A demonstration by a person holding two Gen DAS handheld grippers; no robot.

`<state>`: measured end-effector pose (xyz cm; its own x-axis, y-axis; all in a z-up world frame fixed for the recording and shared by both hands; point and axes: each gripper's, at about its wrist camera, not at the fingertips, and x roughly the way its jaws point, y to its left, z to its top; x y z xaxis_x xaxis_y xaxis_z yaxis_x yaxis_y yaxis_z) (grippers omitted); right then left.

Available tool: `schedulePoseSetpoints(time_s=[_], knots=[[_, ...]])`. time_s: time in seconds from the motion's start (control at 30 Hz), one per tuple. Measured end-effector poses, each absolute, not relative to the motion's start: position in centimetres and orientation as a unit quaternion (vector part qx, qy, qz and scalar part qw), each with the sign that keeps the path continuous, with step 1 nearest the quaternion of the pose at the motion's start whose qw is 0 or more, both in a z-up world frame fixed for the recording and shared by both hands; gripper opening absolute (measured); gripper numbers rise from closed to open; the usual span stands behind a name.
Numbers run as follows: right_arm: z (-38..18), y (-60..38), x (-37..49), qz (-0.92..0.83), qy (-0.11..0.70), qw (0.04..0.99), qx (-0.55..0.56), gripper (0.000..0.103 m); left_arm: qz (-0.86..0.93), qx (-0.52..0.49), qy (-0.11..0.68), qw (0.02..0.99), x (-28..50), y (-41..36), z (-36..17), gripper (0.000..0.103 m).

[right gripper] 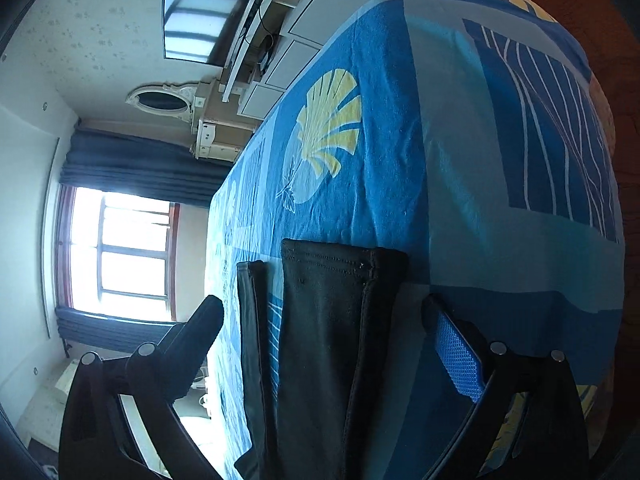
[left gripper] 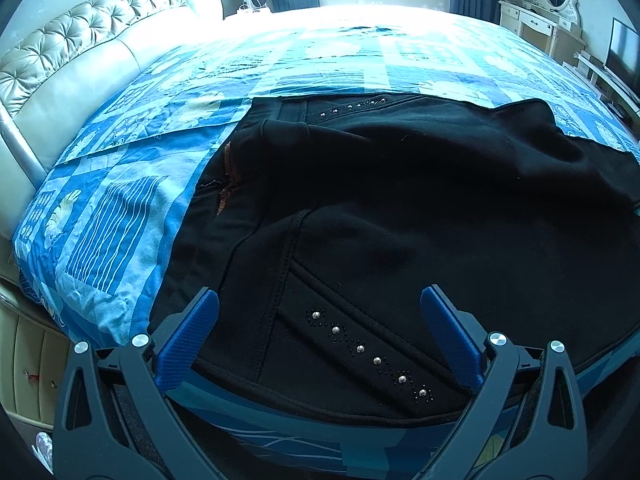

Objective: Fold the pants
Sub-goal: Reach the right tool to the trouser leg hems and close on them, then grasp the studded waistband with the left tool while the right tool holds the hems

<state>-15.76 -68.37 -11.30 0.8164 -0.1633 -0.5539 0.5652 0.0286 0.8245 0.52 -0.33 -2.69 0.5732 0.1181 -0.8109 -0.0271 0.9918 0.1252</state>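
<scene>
On the bed, left wrist view: black stretch pants (left gripper: pixel 400 208) lie spread over the blue patchwork bedspread (left gripper: pixel 120 220), waistband end nearest the camera.
Studded trim: a diagonal strip of silver studs (left gripper: pixel 368 352) sits between the blue-padded fingers.
Left gripper (left gripper: pixel 320 308): jaws released wide, hovering over the waistband, holding nothing.
Behind: tufted cream leather headboard (left gripper: pixel 80 40).
Right wrist view: two black leg cuffs (right gripper: pixel 332 280) lie flat near the bed's edge.
Right gripper (right gripper: pixel 324 312): jaws spread apart either side of the nearer cuff, grasping nothing.
</scene>
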Motion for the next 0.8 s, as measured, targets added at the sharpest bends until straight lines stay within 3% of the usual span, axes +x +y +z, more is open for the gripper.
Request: schedulePoseSetpoints(time_s=[0.13, 0.23, 0.33, 0.43, 0.57, 0.8], knots=[[-8.2, -68.9, -17.8, -0.387, 0.152, 0.703, 0.577, 0.098, 0.033, 0.05, 0.449, 0.892, 0.9, 0.9, -2.2, 0.101], [-4.8, -67.5, -16.7, -0.394, 0.166, 0.758, 0.492, 0.098, -0.002, -0.005, 0.474, 0.881, 2.5, 3.6, -2.4, 0.101], [-0.9, -63.9, -11.4, -0.318, 0.194, 0.841, 0.392, 0.098, -0.028, -0.057, 0.528, 0.847, 5.0, 7.0, -3.4, 0.101], [1.2, -58.5, -3.9, -0.172, 0.251, 0.895, 0.326, 0.098, -0.022, -0.026, 0.514, 0.857, 7.3, 9.6, -3.0, 0.101], [1.5, -49.8, 5.5, -0.014, 0.327, 0.911, 0.251, 0.098, -0.046, -0.055, 0.516, 0.854, 11.8, 13.6, -3.1, 0.101], [-0.5, -36.2, 16.1, 0.117, 0.415, 0.891, 0.142, 0.098, -0.101, -0.114, 0.518, 0.842, 21.4, 16.7, -4.4, 0.101]])
